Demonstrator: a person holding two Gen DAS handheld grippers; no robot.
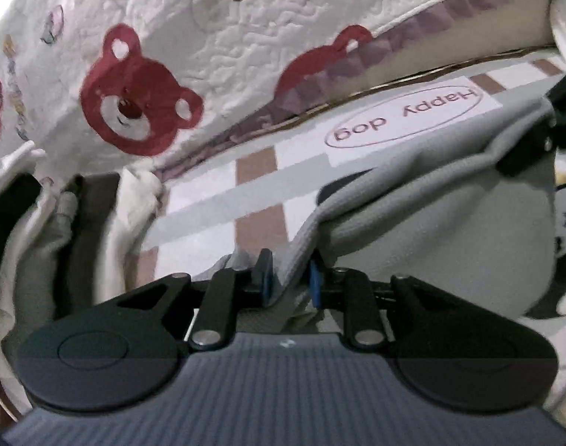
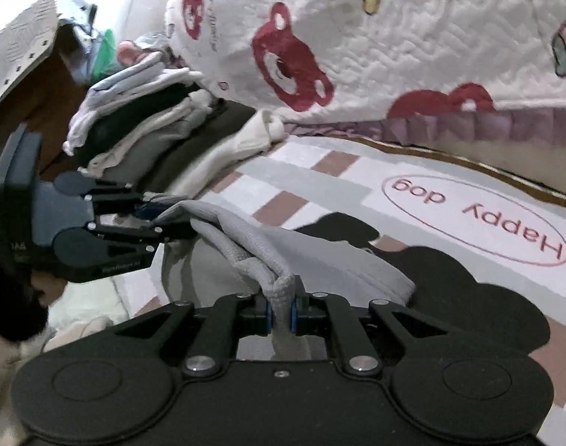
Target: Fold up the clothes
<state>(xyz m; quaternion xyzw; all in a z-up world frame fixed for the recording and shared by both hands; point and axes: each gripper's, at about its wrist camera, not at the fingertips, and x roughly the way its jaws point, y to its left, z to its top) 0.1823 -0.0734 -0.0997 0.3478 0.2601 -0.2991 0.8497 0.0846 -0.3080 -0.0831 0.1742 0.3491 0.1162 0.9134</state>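
Right gripper (image 2: pixel 281 314): jaws clenched on bunched edge of grey garment (image 2: pixel 320 256). Left gripper (image 1: pixel 288 278): jaws parted, garment fold between, pads not pressing. Garment stretches between both, above rug (image 2: pixel 320 171).

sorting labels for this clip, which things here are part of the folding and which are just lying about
In the job:
- pale grey ribbed knit garment, lifted off the mat
- right gripper, fingers shut on its bunched edge
- left gripper, cloth between its fingers
- stack of folded clothes

Lying about:
- checked "Happy dog" floor mat
- white quilted bedspread with red bears
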